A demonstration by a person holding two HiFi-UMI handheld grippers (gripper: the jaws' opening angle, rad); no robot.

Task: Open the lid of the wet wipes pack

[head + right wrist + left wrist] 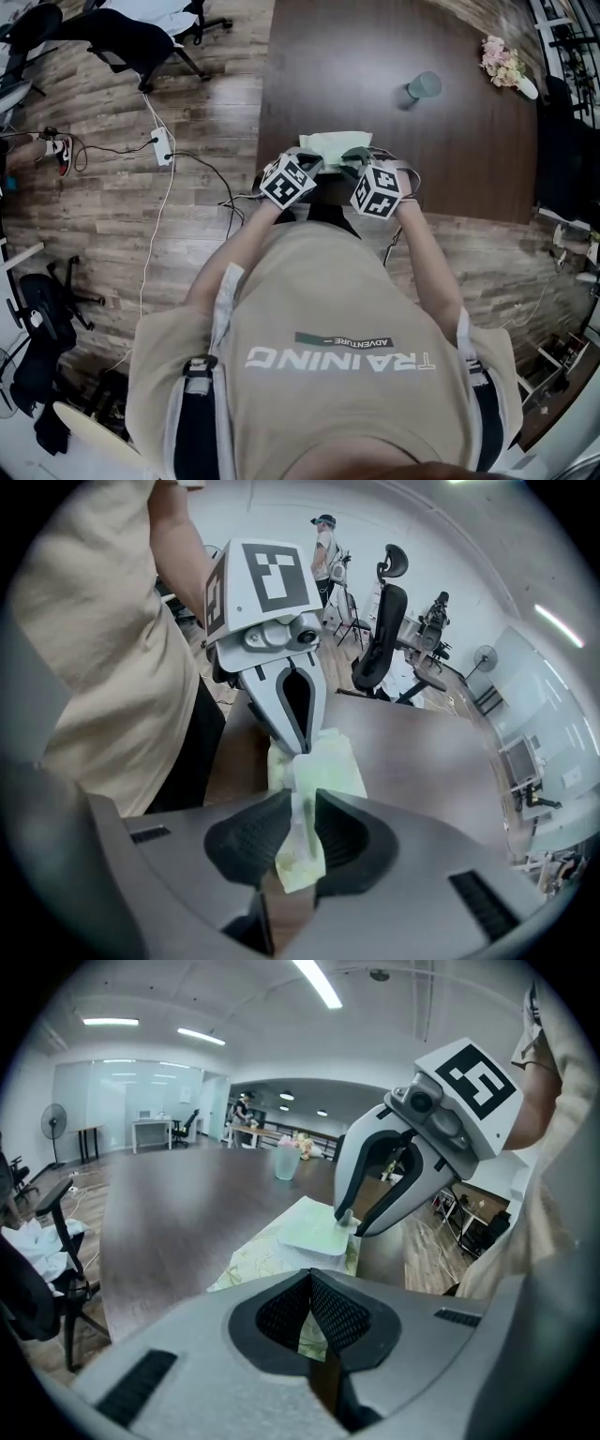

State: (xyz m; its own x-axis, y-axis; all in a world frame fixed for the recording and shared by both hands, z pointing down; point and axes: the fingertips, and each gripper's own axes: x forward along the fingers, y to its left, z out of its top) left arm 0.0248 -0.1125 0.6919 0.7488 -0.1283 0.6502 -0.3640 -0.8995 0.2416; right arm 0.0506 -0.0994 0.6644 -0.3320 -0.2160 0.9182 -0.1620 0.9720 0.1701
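- Lid [314,1232] of the wet wipes pack [330,145] is the pale green flap on top. It looks barely raised and no wipes show yet, so I judge the opening step is only starting.
- Your right gripper [298,832] has its jaws closed on the lid's edge, with the flap standing between the pads.
- Your left gripper [312,1314] is clamped on the edge of the pack nearest it, pinning the body.
- The pack lies at the near edge of the counter [375,56], just in front of you.
- Next move, as I read it: peel the flap up and back with the right while the left holds the body down. If you pull too sharply, the whole pack could lift.
- Well apart, a teal cup [424,84] stands upright on the counter; what is in it cannot be seen.
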